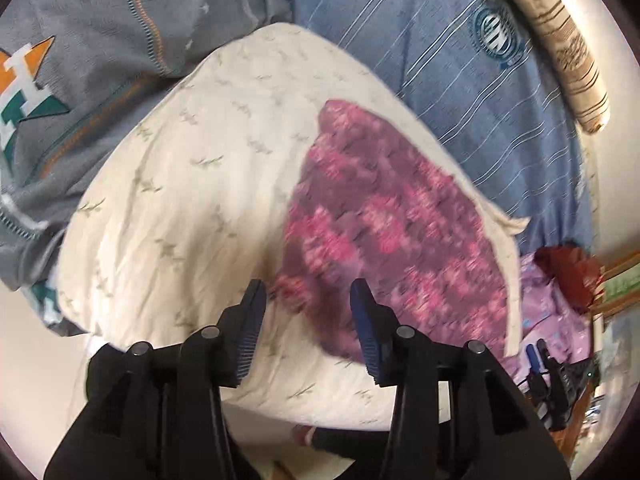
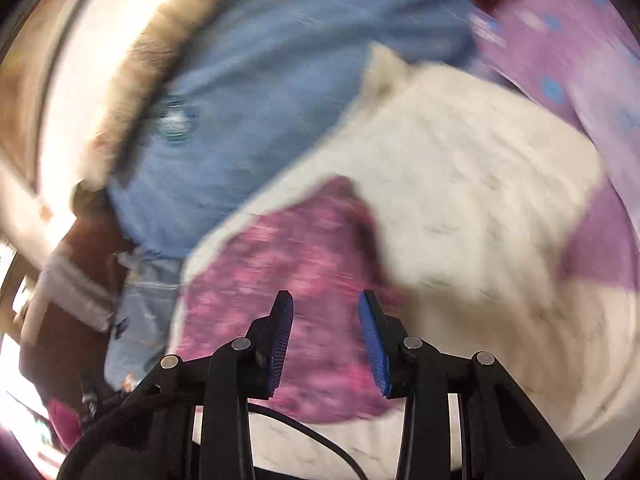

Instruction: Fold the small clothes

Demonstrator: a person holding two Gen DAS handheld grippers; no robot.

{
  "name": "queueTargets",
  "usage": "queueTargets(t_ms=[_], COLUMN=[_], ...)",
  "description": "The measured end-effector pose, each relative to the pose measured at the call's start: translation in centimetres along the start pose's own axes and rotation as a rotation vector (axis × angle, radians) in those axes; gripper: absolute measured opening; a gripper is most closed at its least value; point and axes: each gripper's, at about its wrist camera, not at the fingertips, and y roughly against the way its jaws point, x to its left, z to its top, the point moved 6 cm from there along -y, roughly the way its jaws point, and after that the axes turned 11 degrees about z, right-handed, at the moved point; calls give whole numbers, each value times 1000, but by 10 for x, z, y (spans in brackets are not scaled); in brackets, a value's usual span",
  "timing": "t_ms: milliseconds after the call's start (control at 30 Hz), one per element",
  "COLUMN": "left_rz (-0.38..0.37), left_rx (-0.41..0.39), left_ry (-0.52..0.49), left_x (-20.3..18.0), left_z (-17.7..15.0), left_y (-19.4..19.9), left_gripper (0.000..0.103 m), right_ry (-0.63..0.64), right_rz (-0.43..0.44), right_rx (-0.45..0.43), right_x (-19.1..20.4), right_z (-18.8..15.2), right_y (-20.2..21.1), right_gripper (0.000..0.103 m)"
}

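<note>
A small pink and purple patterned garment [image 1: 384, 224] lies on a cream cloth with small airplane prints [image 1: 192, 168]. My left gripper [image 1: 308, 294] is open and empty, just above the garment's near left edge. In the right wrist view, which is blurred by motion, the same pink garment [image 2: 292, 264] lies on the cream cloth [image 2: 460, 184]. My right gripper [image 2: 326, 298] is open and empty, hovering over the garment's near part. The right gripper also shows in the left wrist view [image 1: 538, 354] at the far right edge.
A grey jersey with an orange star logo [image 1: 80, 60] lies at the left. A blue striped shirt [image 1: 420, 48] lies behind the cream cloth. A lilac cloth [image 2: 560, 52] and a dark red cloth [image 1: 568, 272] lie at the right. A striped beige roll [image 1: 560, 44] sits at the far edge.
</note>
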Motion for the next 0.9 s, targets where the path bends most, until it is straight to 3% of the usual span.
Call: queueTargets(t_ms=[133, 267, 333, 400, 500, 533, 567, 600, 633, 733, 900], left_rz=[25, 139, 61, 31, -32, -92, -136, -171, -186, -191, -231], left_rx=[30, 133, 131, 120, 110, 116, 120, 125, 126, 132, 162], left_ry=[-28, -32, -4, 12, 26, 43, 54, 60, 58, 57, 69], left_x=[-13, 7, 17, 24, 26, 23, 20, 15, 11, 1, -7], left_z=[3, -11, -11, -7, -6, -6, -7, -7, -8, -5, 1], left_y=[-21, -60, -60, -50, -37, -32, -29, -29, -28, -39, -54], left_gripper=[43, 46, 45, 45, 45, 46, 48, 57, 64, 64, 64], right_ry=[102, 39, -19, 25, 72, 72, 69, 68, 68, 102, 216], right_rz=[38, -12, -58, -51, -90, -103, -113, -125, -132, -87, -86], right_rx=[102, 228, 314, 254, 299, 301, 298, 293, 277, 222, 224], right_x=[37, 16, -6, -3, 0, 0, 4, 10, 13, 52, 87], right_z=[-20, -43, -60, -55, -54, -52, -52, -55, -51, -50, -53], right_y=[-36, -89, -114, -109, -110, -110, -111, -108, -107, -114, -139], right_gripper=[36, 38, 36, 38, 38, 38, 38, 38, 40, 40, 40])
